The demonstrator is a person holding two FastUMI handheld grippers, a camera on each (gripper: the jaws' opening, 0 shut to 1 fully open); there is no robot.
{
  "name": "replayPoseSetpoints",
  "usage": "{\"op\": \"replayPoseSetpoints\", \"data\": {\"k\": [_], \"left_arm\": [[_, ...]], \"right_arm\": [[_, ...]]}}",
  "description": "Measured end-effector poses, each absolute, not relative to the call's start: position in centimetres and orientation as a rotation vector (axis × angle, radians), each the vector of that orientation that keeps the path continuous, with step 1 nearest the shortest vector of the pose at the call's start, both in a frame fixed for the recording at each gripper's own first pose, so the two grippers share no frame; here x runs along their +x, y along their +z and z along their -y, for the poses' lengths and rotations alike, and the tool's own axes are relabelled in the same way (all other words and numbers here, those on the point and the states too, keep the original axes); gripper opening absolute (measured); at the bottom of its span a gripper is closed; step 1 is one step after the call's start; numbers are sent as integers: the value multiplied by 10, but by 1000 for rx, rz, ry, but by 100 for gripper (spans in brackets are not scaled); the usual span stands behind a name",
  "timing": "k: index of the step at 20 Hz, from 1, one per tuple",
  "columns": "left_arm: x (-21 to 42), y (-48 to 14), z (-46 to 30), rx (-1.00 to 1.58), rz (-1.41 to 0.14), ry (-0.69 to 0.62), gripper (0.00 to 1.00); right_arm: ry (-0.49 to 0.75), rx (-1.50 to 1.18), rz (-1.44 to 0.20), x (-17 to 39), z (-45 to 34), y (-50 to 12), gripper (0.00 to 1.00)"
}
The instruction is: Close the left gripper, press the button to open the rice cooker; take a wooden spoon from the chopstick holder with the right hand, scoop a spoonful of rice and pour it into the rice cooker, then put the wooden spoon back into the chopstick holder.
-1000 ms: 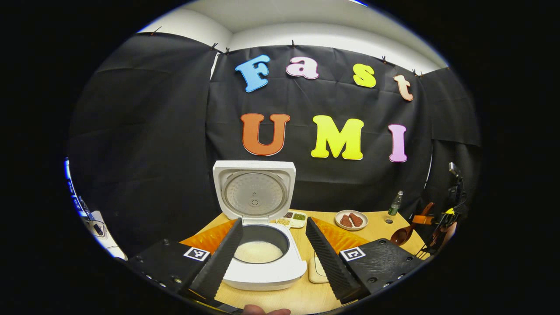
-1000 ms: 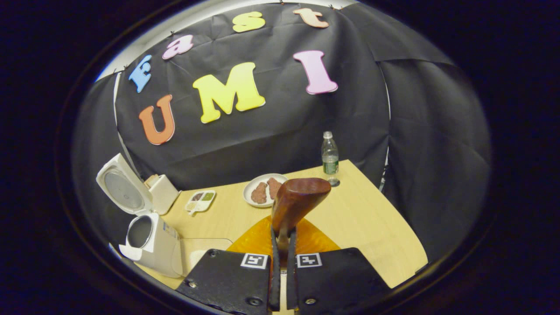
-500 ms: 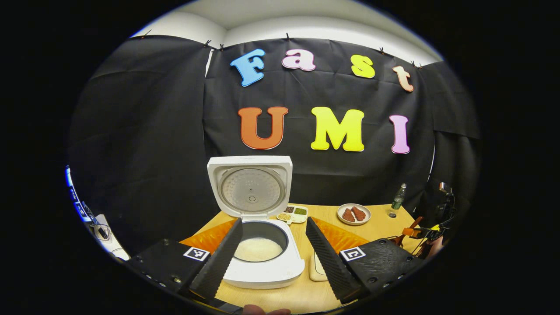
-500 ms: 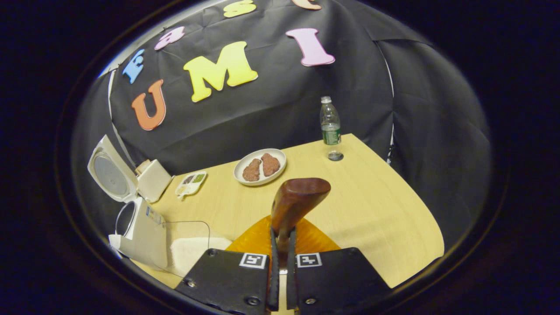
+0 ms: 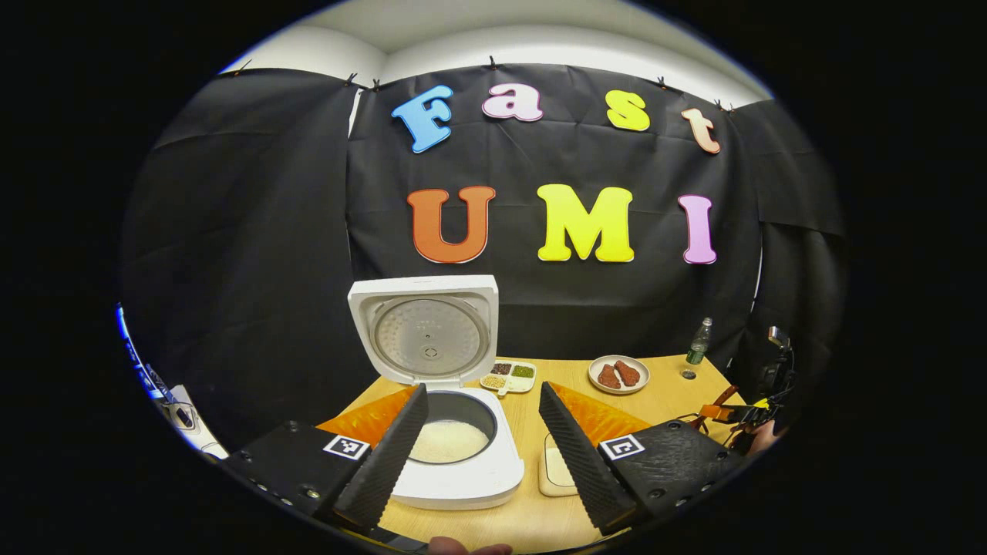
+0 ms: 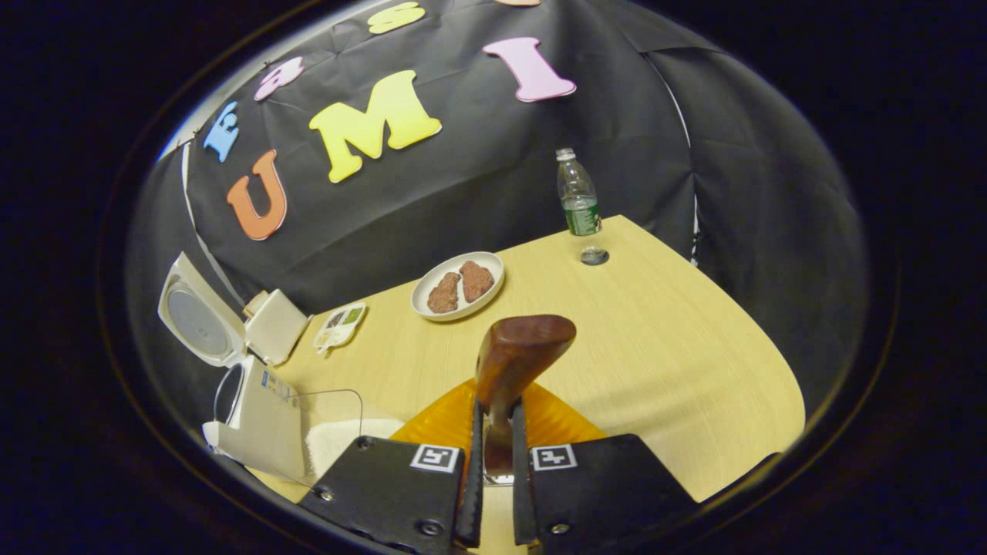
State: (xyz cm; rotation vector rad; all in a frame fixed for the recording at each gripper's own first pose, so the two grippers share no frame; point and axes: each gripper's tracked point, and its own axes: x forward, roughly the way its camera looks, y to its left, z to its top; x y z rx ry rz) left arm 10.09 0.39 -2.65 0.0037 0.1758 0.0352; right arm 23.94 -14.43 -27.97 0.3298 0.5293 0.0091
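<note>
In the left gripper view, the rice cooker (image 5: pixel 451 432) stands in the lower middle of the frame with its lid (image 5: pixel 424 327) raised upright, so the button step appears to be done. White rice (image 5: pixel 449 441) lies in its inner pot. The left gripper (image 5: pixel 482 439) is released, with its two fingers spread wide at the bottom of the frame, one on each side of the cooker and not touching it. Compared with one second ago, the cooker sits a little more to the left and looks slightly smaller, so this gripper has drifted back and to the side, out of the way. At the lower right edge, the right gripper (image 5: pixel 736 416) is seen far off, lower than it was before. In the right gripper view, the right gripper (image 6: pixel 493 455) is clenched on the handle of the wooden spoon (image 6: pixel 513 362), with both fingers pressing on it at the bottom centre and the bowl of the spoon standing up in the middle of the frame. A clear container (image 6: pixel 331 435) with white rice in it is at the lower left, just beside the cooker. The table (image 6: pixel 678 362) now takes much more of the frame than one second ago, and the plate (image 6: pixel 458 285) and the bottle (image 6: pixel 577 202) have moved upward, which means the spoon has tipped downward. Probably the scooping from the container comes next; the chopstick holder cannot be located here.
</note>
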Motion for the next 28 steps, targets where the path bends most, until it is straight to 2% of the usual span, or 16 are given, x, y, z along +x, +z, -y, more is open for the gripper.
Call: {"op": "replayPoseSetpoints", "data": {"k": [1,2,3,4,5,6,13,16,21,28], "left_arm": [[102,-27,-3,4,-173,32,93],[102,-26,-1,2,-171,28,93],[102,-26,1,-3,-169,25,93],[101,-24,2,-7,-166,21,93],[101,-23,2,-10,-161,18,93],[103,-22,3,-14,-154,15,93],[112,-4,-8,-49,-102,10,93],[120,5,-16,-64,-85,10,93],[142,34,-48,-60,-31,45,93],[194,85,-88,-37,25,77,93]], "right_arm": [[14,323,-527,238,144,-277,33],[13,317,-525,237,145,-275,39],[11,310,-522,236,147,-272,55],[4,302,-520,235,149,-270,64],[-8,293,-516,234,154,-267,81],[-30,279,-511,232,160,-264,86],[-119,181,-421,209,194,-209,88],[-121,151,-379,196,191,-177,89],[-131,98,-285,174,178,-120,99],[-144,80,-215,163,154,-74,100]]}}
